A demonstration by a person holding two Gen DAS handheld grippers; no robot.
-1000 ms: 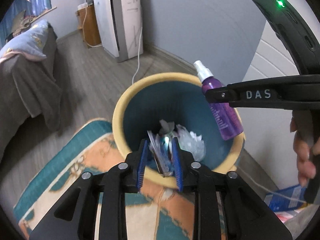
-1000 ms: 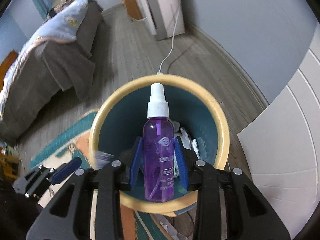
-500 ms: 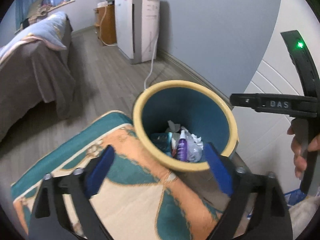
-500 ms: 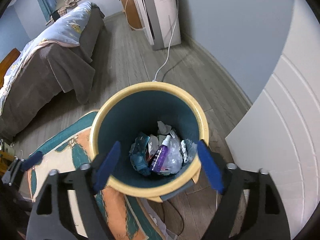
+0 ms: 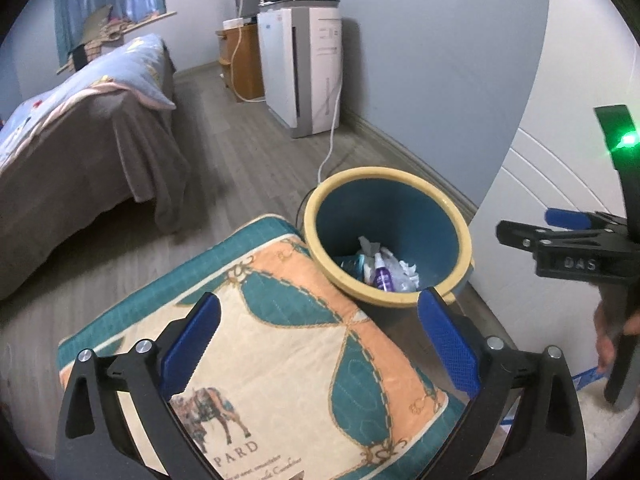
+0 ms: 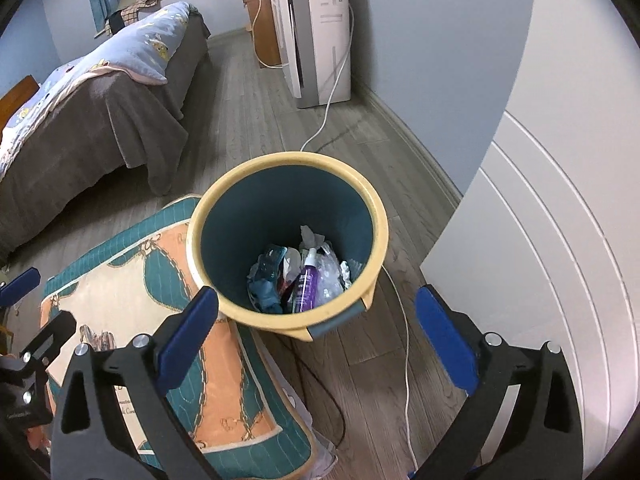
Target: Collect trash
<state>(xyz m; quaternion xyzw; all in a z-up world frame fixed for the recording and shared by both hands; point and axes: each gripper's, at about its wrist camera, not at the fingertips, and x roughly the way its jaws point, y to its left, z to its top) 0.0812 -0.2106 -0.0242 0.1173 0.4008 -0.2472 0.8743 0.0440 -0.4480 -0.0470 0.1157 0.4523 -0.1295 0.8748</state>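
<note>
A yellow-rimmed teal trash bin [image 5: 317,208] [image 6: 193,240] stands on the wood floor. Inside it lie a purple spray bottle [image 5: 383,275] [image 6: 306,280], crumpled white paper [image 5: 406,274] [image 6: 332,276] and a teal wrapper [image 6: 266,276]. My left gripper [image 5: 320,299] hovers above a patterned cushion, short of the bin, its jaws opening with nothing between them. My right gripper [image 6: 317,293] hangs above the bin's near rim, its jaws also opening and empty. In the left wrist view the right gripper [image 5: 552,232] shows at the right edge, held by a hand [image 5: 608,344].
A teal and orange cushion [image 5: 280,340] [image 6: 120,300] lies against the bin's left side. A white panelled door [image 6: 540,240] stands on the right, a bed [image 5: 80,140] on the left and an air purifier [image 5: 308,72] by the far wall. A white cable [image 6: 402,320] runs past the bin.
Both grippers opened: the purple bottle dropped from the right one and the crumpled trash from the left one into the bin. Both then pulled back and up from the bin.
</note>
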